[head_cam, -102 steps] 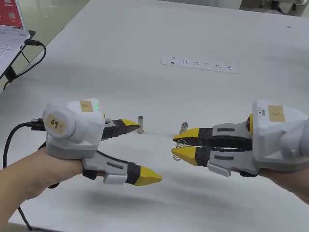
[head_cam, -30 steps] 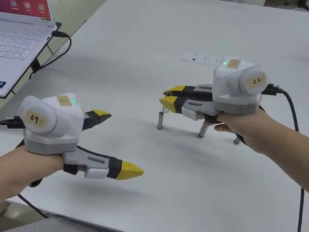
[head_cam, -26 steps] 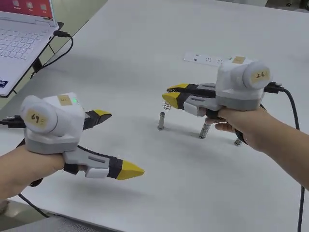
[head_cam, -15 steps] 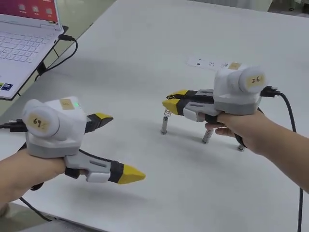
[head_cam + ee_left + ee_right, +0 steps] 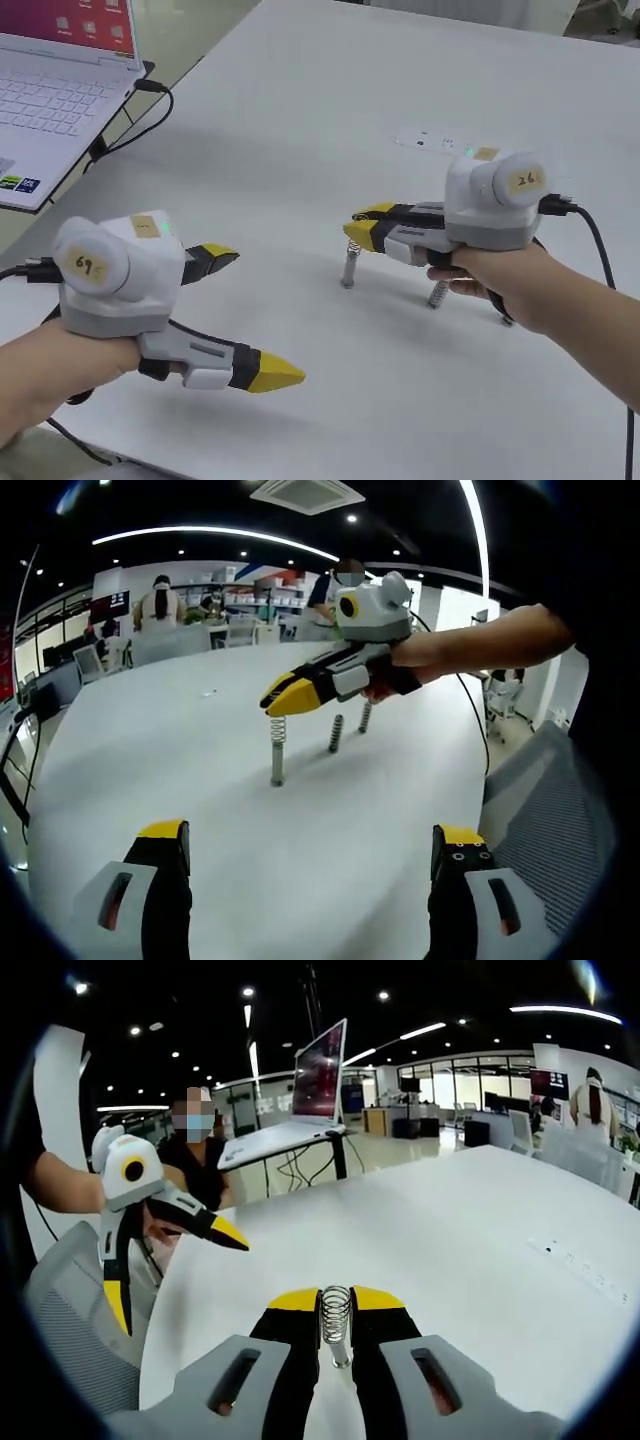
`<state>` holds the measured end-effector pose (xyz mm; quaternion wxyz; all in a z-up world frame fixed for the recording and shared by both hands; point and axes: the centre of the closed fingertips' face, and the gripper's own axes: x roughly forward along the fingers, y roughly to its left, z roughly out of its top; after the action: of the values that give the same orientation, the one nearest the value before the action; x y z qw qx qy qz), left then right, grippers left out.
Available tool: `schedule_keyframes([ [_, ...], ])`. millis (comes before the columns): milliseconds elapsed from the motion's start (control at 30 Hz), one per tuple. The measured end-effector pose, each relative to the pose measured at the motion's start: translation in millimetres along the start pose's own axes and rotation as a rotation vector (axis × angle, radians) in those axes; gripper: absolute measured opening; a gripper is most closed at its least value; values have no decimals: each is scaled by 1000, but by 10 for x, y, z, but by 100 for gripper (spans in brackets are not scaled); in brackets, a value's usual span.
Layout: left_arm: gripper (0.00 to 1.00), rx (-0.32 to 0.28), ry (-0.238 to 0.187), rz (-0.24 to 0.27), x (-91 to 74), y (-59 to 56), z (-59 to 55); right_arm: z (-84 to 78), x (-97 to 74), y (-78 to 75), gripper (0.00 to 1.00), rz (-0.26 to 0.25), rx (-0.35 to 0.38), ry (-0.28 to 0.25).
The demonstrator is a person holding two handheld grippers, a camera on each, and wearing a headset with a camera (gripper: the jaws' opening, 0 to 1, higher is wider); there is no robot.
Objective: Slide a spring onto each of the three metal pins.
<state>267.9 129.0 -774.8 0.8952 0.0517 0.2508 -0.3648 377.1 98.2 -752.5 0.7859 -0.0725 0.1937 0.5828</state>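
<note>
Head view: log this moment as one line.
right gripper: shut on spring | spring: at top of bare pin | next pin: spring on | left gripper: open, idle

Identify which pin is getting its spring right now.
The leftmost pin in the head view: the right gripper holds a spring on its top; the middle pin wears one.

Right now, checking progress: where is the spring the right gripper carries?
Centre of the head view: the spring, pinched by the right gripper, sits atop the leftmost pin, left of the neighbouring pin, already sprung.
</note>
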Motion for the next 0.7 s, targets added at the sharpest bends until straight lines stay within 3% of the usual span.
schedule_keyframes([
  [367,98,-4,2,-2,-10,-12,-32,-57,44,28,8,5,-15,14],
  [700,98,-2,1,0,-28,-7,-30,-195,112,98,9,15,-85,70],
])
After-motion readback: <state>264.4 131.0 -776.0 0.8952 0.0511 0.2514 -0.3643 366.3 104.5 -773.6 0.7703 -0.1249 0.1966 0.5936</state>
